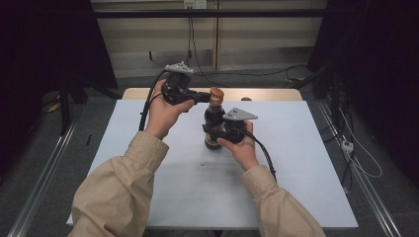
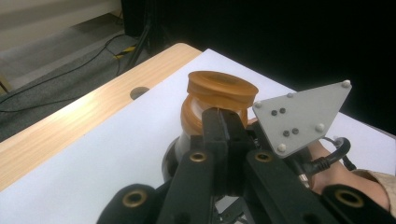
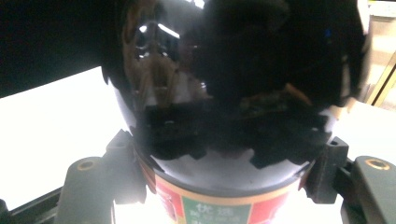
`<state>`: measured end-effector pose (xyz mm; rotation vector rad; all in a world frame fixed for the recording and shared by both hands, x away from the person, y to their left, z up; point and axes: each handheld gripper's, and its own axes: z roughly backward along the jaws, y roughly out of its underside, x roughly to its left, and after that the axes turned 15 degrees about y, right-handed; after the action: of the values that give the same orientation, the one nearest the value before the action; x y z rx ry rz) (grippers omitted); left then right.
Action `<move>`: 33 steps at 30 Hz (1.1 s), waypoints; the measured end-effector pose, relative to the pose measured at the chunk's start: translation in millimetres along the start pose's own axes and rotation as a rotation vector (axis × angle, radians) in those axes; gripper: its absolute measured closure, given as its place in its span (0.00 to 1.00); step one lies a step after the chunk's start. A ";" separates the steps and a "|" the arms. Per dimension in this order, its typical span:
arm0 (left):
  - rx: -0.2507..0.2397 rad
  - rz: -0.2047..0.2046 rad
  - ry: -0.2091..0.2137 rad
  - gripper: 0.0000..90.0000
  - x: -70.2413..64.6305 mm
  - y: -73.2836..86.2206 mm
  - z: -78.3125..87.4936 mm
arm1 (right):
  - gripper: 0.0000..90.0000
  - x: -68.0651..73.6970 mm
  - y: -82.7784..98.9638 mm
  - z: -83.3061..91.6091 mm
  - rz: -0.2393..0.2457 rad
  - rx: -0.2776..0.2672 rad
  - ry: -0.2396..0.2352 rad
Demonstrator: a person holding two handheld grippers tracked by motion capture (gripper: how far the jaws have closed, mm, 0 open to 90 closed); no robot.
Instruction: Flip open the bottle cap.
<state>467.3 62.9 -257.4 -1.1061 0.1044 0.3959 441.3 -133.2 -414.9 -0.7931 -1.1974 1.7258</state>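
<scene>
Both tools grip: my right tool (image 1: 223,129) clamps the bottle (image 1: 213,118) at the surface's (image 1: 296,148) centre, my left tool (image 2: 223,122) is closed on its cap (image 2: 222,87) from nine o'clock. I'd keep the body steady and twist the cap squarely, without tilting.

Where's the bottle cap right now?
In the high view the orange cap sits atop the dark bottle at the table's far centre, the left gripper at its neck and the right gripper clamping the body.
</scene>
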 end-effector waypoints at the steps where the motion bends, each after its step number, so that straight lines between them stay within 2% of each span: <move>1: 0.006 -0.004 -0.005 1.00 -0.2 -0.6 0.2 | 0.34 0.0 0.0 0.0 0.000 0.000 0.000; 33: -0.005 -0.017 -0.012 1.00 -2.0 -8.6 -2.1 | 0.34 -0.6 0.7 -0.2 -0.003 -0.002 -0.003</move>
<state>468.7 57.1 -250.4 -1.1083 0.0835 0.3881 441.5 -133.7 -415.6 -0.7903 -1.2014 1.7242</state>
